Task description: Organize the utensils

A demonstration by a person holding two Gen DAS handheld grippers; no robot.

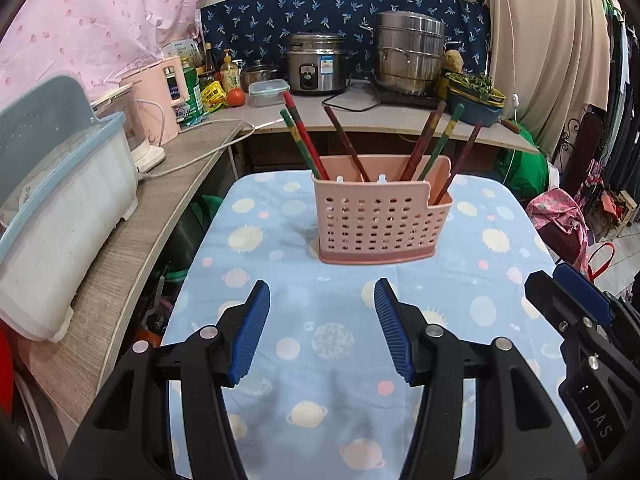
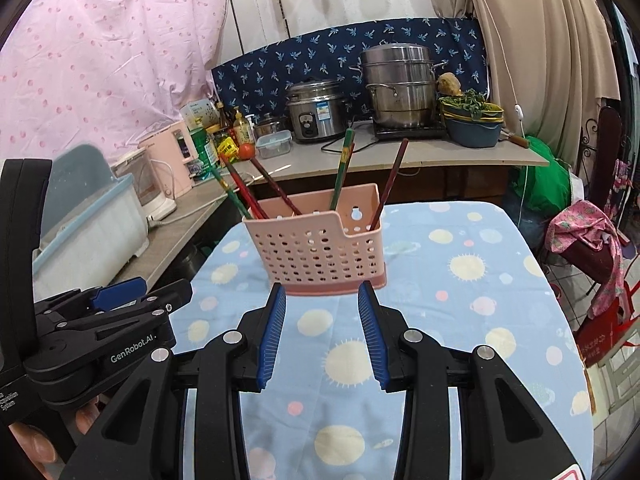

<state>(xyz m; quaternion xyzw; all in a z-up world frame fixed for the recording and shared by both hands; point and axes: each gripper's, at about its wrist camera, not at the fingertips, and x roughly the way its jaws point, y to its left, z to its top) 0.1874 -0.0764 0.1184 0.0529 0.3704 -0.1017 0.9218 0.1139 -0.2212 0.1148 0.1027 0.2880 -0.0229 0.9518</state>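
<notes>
The table, under a blue cloth printed with planets and suns, runs out of view below both grippers, so its near edge cannot be seen. To the left a wooden counter carries a white dish bin with a blue rim, cut off by the edge of the left wrist view, and a pink appliance whose lower part sits behind a clear jug. Along the back counter stand a rice cooker and a stacked steel steamer; the bottles and packets beside them are too small to identify.

The pink perforated utensil holder stands upright in the middle of the table, well ahead of both grippers. Chopsticks in red, green and dark brown lean out of it in several directions; their lower ends are hidden behind the holder's wall, and how many compartments it has inside cannot be told.

The left gripper hovers over the cloth with its blue-padded fingers spread wide and nothing between them. The right gripper also has its fingers apart and empty, its tips close to the holder's base in its own view. Part of a hand shows at the lower left corner, mostly cut off.
</notes>
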